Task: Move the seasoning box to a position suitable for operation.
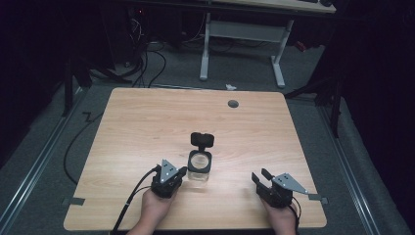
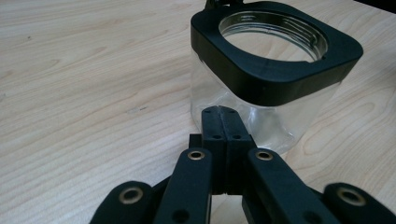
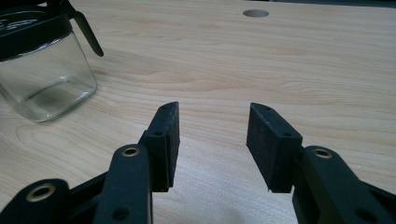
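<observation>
Glass jar (image 1: 199,169) | lid (image 1: 202,139) flipped open | inside empty

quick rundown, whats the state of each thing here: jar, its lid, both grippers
jar: upright on the table, looks empty, mouth uncovered
lid: flipped open, standing up behind the jar's far edge
left gripper: jaws shut together on nothing, tips right at the jar's glass wall
right gripper: jaws open, nothing between them, resting apart from the jar
</observation>
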Action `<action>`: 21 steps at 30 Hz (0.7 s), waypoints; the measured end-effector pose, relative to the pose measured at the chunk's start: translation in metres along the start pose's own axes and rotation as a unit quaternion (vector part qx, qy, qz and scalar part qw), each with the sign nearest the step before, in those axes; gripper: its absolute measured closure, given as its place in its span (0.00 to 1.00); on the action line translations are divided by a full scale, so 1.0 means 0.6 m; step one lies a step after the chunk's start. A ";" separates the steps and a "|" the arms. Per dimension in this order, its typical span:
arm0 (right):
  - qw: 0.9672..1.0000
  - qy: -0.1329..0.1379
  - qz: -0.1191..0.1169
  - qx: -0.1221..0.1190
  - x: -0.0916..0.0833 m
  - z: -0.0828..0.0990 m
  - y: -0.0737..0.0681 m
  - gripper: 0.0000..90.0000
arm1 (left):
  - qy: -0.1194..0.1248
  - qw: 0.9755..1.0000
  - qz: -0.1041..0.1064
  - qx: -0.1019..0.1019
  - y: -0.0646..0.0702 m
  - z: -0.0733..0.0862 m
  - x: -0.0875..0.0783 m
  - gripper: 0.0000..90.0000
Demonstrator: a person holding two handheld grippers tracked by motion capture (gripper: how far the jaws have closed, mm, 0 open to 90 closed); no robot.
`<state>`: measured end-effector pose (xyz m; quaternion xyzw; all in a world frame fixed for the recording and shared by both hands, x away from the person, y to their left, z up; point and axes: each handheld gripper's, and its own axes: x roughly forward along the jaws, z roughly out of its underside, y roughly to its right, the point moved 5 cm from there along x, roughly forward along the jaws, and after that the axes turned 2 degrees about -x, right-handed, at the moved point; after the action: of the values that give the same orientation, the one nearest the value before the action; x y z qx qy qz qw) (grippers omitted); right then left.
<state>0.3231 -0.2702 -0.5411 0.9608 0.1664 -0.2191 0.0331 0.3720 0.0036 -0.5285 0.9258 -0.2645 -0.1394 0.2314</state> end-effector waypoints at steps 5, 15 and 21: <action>1.000 0.000 -0.004 -0.009 0.000 0.000 -0.004 0.65 | 0.006 1.000 -0.002 0.001 -0.002 0.001 -0.018 0.94; 0.999 -0.006 -0.013 -0.030 0.005 -0.003 -0.028 0.67 | 0.000 1.000 -0.008 0.007 -0.014 0.003 -0.007 1.00; 0.999 -0.004 -0.012 -0.034 0.003 -0.003 -0.033 0.67 | -0.015 1.000 -0.001 0.013 -0.002 0.013 0.009 1.00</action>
<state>0.3189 -0.2506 -0.5399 0.9562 0.1849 -0.2174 0.0643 0.3739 -0.0013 -0.5363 0.9269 -0.2686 -0.1505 0.2147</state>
